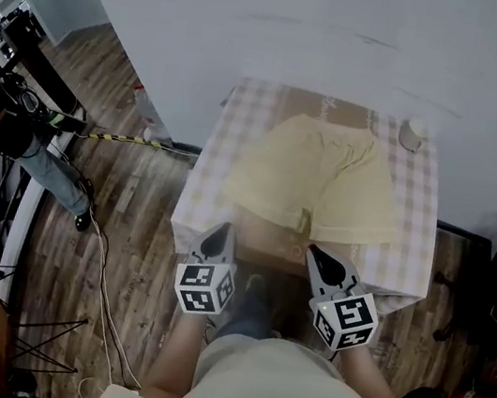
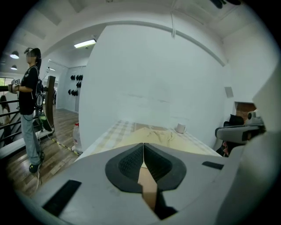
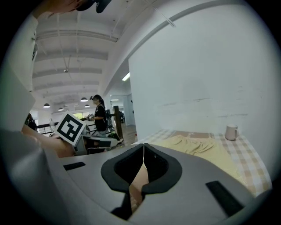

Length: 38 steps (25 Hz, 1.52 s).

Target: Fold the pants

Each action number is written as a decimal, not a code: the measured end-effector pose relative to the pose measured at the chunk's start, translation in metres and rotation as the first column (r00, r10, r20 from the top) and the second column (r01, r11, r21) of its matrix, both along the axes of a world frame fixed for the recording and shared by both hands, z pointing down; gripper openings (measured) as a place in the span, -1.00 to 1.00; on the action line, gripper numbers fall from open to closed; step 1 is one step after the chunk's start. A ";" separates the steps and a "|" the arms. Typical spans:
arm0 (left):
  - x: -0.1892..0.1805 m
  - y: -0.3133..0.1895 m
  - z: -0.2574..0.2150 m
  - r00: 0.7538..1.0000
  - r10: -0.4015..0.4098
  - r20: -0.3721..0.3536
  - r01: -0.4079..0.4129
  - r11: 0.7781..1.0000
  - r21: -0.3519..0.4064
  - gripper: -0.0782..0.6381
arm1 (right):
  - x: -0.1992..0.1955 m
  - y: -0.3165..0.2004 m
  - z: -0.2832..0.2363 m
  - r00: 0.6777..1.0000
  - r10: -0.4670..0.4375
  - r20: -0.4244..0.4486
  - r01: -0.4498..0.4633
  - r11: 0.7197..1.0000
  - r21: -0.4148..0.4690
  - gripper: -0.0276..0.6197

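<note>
The pants [image 1: 313, 181] lie flat in the middle of the head view, on the bench [image 1: 414, 234]. The waistband is toward the far wall and the two short legs point toward the person. They are pale yellow, of a thin soft cloth, with small wrinkles gathered at the waist and mostly smooth legs. The bench carries a cover in a light beige and white check, which hangs over the front edge. A small pale cup [image 1: 413, 134] stands near its upper right corner, apart from the pants. The left gripper [image 1: 217, 233] and the right gripper [image 1: 322, 254] hover at the front edge, just before the two hems. Both have the jaws closed together with nothing between them. The fold is, I think, not yet begun. To do it well, each gripper should first open and take only one layer edge at a corner, probably a hem or a side seam, pinching the pants and not the checked cover below. The cloth should then be carried low and even, so that the edges meet and no crease is trapped.
</note>
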<state>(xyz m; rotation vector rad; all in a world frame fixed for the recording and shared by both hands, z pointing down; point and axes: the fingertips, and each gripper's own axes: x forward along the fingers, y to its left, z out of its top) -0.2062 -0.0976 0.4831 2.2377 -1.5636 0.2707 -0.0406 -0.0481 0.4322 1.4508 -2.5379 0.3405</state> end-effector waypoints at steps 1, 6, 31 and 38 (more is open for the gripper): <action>-0.004 -0.008 0.005 1.000 -0.006 0.004 0.006 1.000 -0.009 -0.77 | -0.003 -0.008 0.001 1.000 -0.003 -0.002 0.003 1.000 -0.004 -0.91; -0.026 -0.044 0.035 1.000 -0.030 0.006 0.031 0.996 -0.079 -0.77 | -0.020 -0.045 0.007 1.000 -0.025 -0.011 0.024 0.999 -0.027 -0.91; -0.063 -0.146 0.148 0.993 0.084 0.082 -0.048 0.929 -0.366 -0.57 | -0.081 -0.163 0.028 0.999 -0.047 -0.010 0.045 0.993 -0.112 -0.91; -0.056 -0.145 0.154 0.981 0.156 0.115 -0.088 0.886 -0.455 -0.60 | -0.092 -0.171 0.039 0.999 -0.036 -0.005 0.035 0.989 -0.140 -0.91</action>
